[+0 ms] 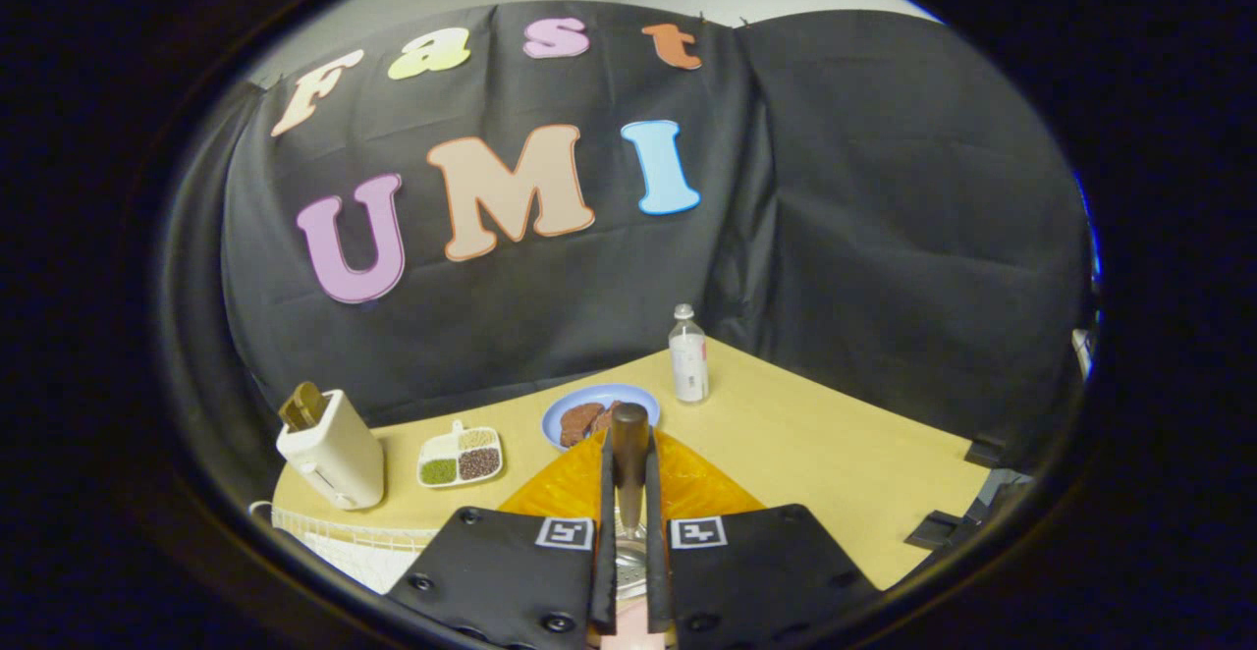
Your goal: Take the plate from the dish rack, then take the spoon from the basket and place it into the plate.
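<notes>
My gripper (629, 449) is shut on the spoon (629, 473). The spoon stands upright between the two fingers, its brown handle end sticking up past the fingertips and its metal part showing low between them. Under and just ahead of the fingers lies the orange translucent plate (707, 493) on the yellow table; the gripper hides its near part. I cannot tell whether the spoon touches the plate.
Beyond the orange plate sits a blue plate (628, 397) with brown food, and a water bottle (688, 355) stands right of it. A white divided dish of beans (460, 456) and a toaster (329, 449) stand to the left. A white wire rack (339, 537) lies below the toaster.
</notes>
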A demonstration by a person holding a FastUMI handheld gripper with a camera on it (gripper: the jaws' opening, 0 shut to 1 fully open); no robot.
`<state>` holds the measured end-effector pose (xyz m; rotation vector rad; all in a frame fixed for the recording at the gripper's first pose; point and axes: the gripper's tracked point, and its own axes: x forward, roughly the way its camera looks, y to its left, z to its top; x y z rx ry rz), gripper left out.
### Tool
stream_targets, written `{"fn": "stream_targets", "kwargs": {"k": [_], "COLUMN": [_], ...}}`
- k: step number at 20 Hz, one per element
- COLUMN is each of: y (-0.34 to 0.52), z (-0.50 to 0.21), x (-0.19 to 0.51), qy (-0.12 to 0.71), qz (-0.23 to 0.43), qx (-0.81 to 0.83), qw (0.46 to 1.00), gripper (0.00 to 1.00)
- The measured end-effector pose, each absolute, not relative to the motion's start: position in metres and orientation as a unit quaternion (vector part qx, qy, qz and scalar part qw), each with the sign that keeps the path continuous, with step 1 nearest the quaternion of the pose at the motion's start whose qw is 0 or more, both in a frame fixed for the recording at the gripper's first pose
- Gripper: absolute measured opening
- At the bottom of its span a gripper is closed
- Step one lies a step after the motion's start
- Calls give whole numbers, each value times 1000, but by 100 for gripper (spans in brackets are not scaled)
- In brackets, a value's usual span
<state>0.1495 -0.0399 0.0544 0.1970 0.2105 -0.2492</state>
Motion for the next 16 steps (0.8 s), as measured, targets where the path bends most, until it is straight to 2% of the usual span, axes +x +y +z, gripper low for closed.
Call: {"fn": "stream_targets", "kwargs": {"k": [9,16], "y": [-56,-56], "z": [-14,-71], "x": [75,54], "qy": [185,253], "qz": [-187,-204], "qx": [161,182], "qw": [951,928], "gripper": [15,15]}}
